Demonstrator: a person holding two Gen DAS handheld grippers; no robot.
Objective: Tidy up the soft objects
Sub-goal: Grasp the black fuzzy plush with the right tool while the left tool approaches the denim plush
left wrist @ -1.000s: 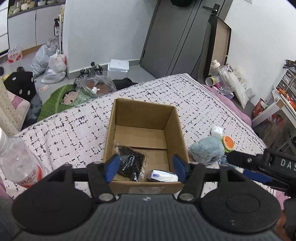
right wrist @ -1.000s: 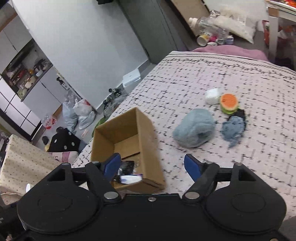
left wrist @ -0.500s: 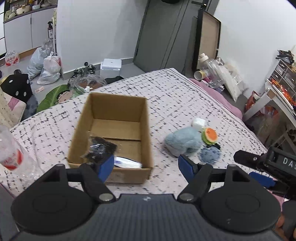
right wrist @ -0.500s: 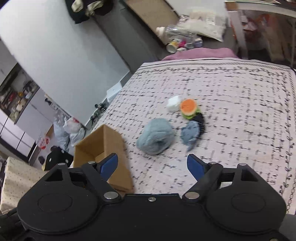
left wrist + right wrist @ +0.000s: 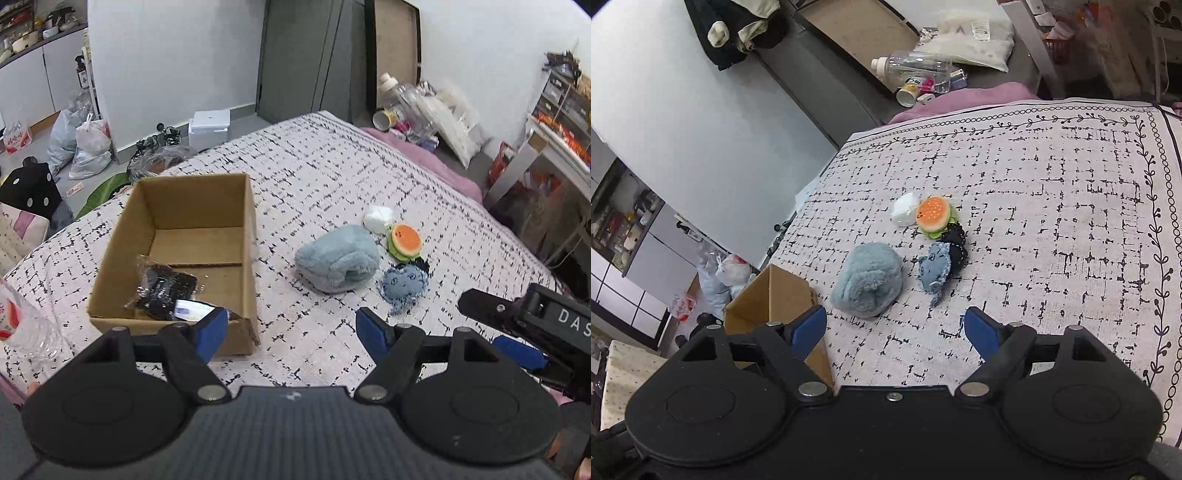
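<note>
A: Looking at the middle of the left wrist frame, what are the soft things made of?
B: A fluffy pale-blue plush bundle (image 5: 338, 258) lies rounded on the woven, black-flecked bedspread (image 5: 332, 173). Just right of it sit a frayed denim-blue fabric piece (image 5: 404, 282), a burger-shaped plush (image 5: 405, 240) with an orange top, and a small white soft lump (image 5: 377, 218)
A: And the box?
B: A plain cardboard box (image 5: 184, 206), open-topped, sits left of centre; inside are a crinkly clear bag of something dark (image 5: 164, 290) and a small white packet (image 5: 192, 309), partly hidden behind a blue fingertip
A: Anything unclear?
B: A dark cloth item under the burger is mostly covered, and a plastic bottle (image 5: 22, 325) is cut off at the left edge
A: The grippers?
B: The left gripper (image 5: 291, 330) is spread wide and empty above the bedspread. The right gripper (image 5: 895, 330) is likewise wide apart, holding nothing, with the bundle just beyond its fingertips
</note>
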